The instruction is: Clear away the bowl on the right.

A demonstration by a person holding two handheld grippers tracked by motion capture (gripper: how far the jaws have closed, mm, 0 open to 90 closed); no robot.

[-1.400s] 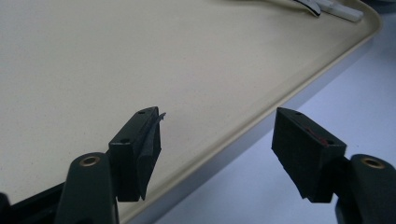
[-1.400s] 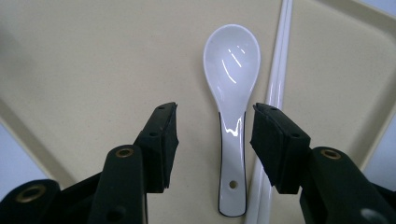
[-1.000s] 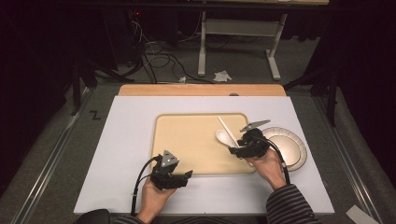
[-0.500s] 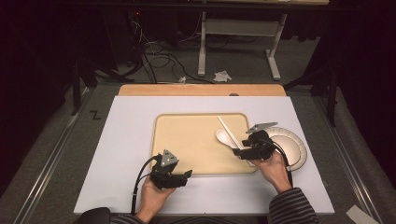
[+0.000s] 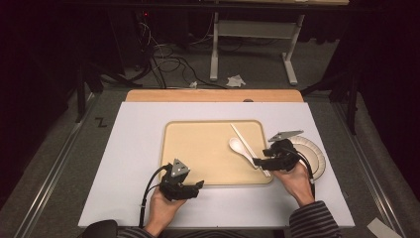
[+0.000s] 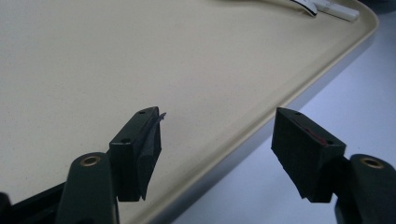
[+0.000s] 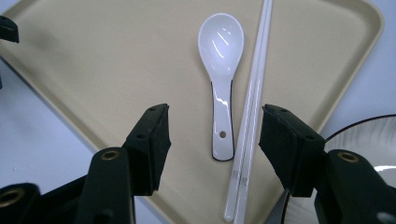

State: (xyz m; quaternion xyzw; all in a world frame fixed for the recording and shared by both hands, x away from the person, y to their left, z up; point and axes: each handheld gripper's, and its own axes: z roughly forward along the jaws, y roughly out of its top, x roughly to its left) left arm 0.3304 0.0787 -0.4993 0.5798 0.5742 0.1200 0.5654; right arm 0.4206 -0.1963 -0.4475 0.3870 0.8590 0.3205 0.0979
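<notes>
Here, right gripper (image 7: pixel 212 135) spread wide, hovering just short of white spoon (image 7: pixel 220 70) on tan tray (image 5: pixel 198 148); handle nearest, bowl toward 12 o'clock, long axis running straight ahead. Glossy, dark-edged, beside white chopsticks (image 7: pixel 250 112) at 3 o'clock. Left gripper (image 6: pixel 217 149) also spread, straddling tray's near rim, farther off.

Plate (image 7: pixel 369 140) cut off at the edge; chopsticks' (image 7: pixel 252 102) tips too.

Both black grippers carry grey three-cornered plates, trailing black cables, brass-ringed jaws; striped sleeve (image 5: pixel 312 220) at right.
</notes>
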